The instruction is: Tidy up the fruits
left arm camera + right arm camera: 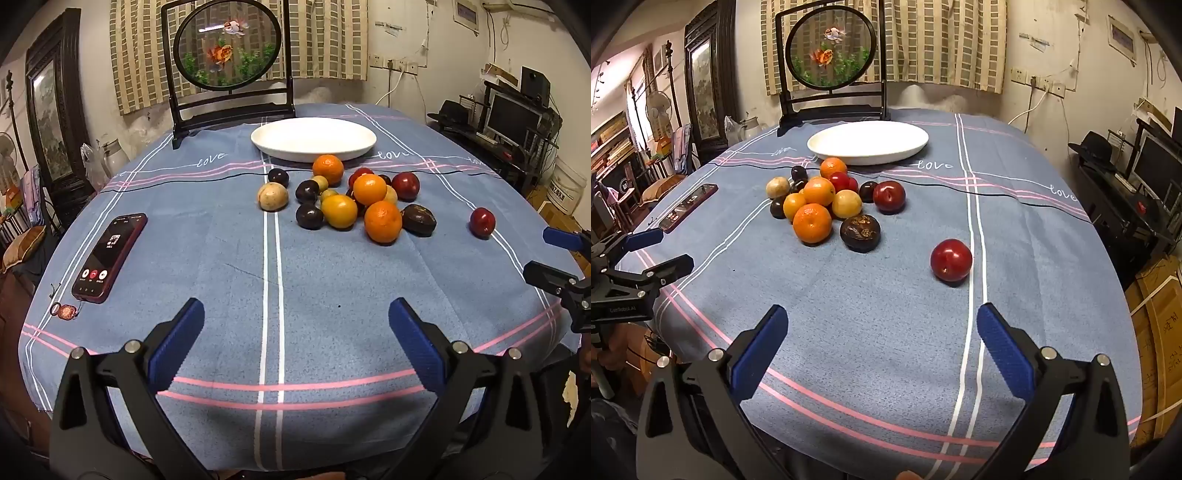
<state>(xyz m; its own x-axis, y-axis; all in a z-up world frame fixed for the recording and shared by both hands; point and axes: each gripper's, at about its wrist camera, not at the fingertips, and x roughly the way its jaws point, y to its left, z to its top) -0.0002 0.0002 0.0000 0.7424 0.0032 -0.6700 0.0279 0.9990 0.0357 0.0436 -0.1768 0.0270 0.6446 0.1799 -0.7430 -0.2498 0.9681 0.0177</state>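
Observation:
A heap of fruit lies mid-table: oranges (pixel 382 221) (pixel 812 223), dark plums (pixel 309 216), yellow fruits (pixel 339 211), a tan one (pixel 272 196) and a dark brown fruit (pixel 860 233). One red plum (pixel 951 260) (pixel 482 221) sits apart to the right. Behind the heap stands an empty white plate (pixel 314 139) (pixel 868 142). My left gripper (pixel 295 314) hovers open over bare cloth near the front edge, well short of the heap. My right gripper (pixel 882 321) is open too, nothing between its fingers, the lone red plum just ahead of it.
A phone (pixel 109 257) with its screen lit lies at the left on the blue striped tablecloth (pixel 229 258). A round goldfish screen on a black stand (pixel 229 48) rises behind the plate. Furniture and a monitor (pixel 511 118) surround the table.

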